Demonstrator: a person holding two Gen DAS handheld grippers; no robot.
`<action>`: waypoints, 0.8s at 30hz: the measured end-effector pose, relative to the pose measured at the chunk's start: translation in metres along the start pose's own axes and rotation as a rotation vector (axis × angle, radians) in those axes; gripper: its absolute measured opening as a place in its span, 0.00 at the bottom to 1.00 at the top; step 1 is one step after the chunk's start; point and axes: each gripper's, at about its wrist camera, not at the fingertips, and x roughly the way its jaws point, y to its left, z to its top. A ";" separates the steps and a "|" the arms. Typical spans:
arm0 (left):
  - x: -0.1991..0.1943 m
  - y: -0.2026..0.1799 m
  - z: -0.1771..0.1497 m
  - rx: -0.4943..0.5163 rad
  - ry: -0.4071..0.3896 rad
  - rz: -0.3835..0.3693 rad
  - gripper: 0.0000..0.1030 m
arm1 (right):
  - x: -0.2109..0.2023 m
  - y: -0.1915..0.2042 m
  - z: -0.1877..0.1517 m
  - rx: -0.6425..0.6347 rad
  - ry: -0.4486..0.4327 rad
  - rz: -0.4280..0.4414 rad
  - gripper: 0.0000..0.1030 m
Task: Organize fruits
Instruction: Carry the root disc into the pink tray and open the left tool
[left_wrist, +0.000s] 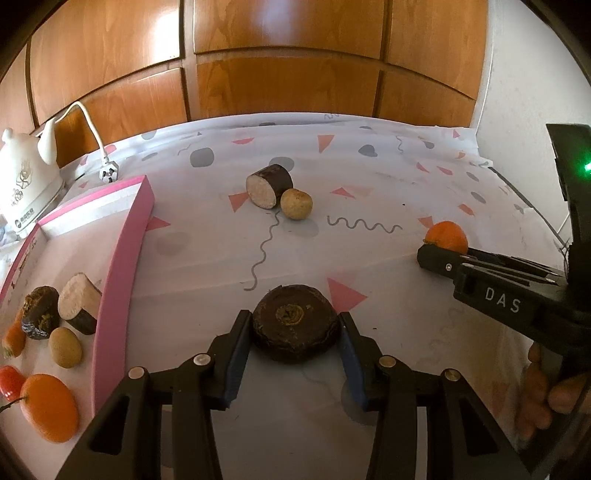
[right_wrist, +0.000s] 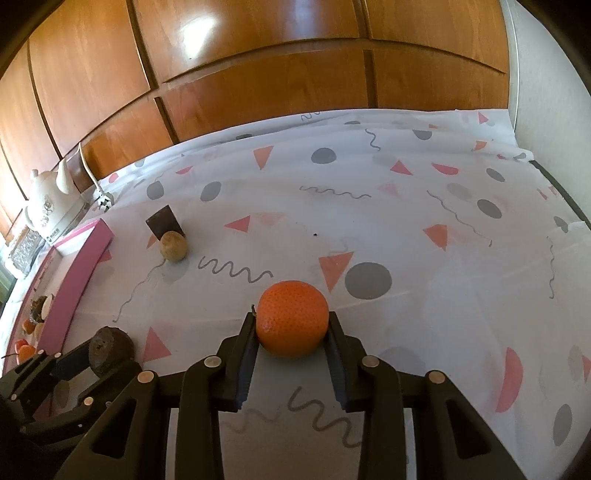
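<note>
A dark brown round fruit (left_wrist: 295, 332) lies on the patterned tablecloth, and my left gripper (left_wrist: 295, 320) is shut on it, blue pads pressing both sides. In the right wrist view an orange (right_wrist: 291, 310) rests on the cloth with my right gripper (right_wrist: 291, 323) shut on it. The left wrist view shows that same orange (left_wrist: 447, 234) at the right gripper's (left_wrist: 436, 254) tip. The right wrist view shows the dark fruit (right_wrist: 110, 347) in the left gripper (right_wrist: 85, 354) at lower left. A pink-rimmed tray (left_wrist: 122, 258) on the left holds several fruits, among them an orange (left_wrist: 50, 406).
Farther back on the cloth lie a cut dark piece with a white face (left_wrist: 267, 186) and a tan round fruit (left_wrist: 296, 204), touching. A white kettle (left_wrist: 26, 184) and a plug (left_wrist: 109, 171) sit at far left. Wooden panels rise behind. A hand (left_wrist: 543, 395) grips the right tool.
</note>
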 end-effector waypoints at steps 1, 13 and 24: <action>0.000 0.000 0.000 0.000 -0.003 0.001 0.45 | 0.000 0.000 0.000 -0.001 0.000 -0.001 0.34; -0.009 0.005 0.002 -0.049 0.010 -0.010 0.44 | 0.001 0.004 -0.001 -0.020 -0.007 -0.023 0.34; -0.059 0.029 0.010 -0.128 -0.048 -0.023 0.44 | 0.001 0.007 0.000 -0.041 -0.008 -0.046 0.34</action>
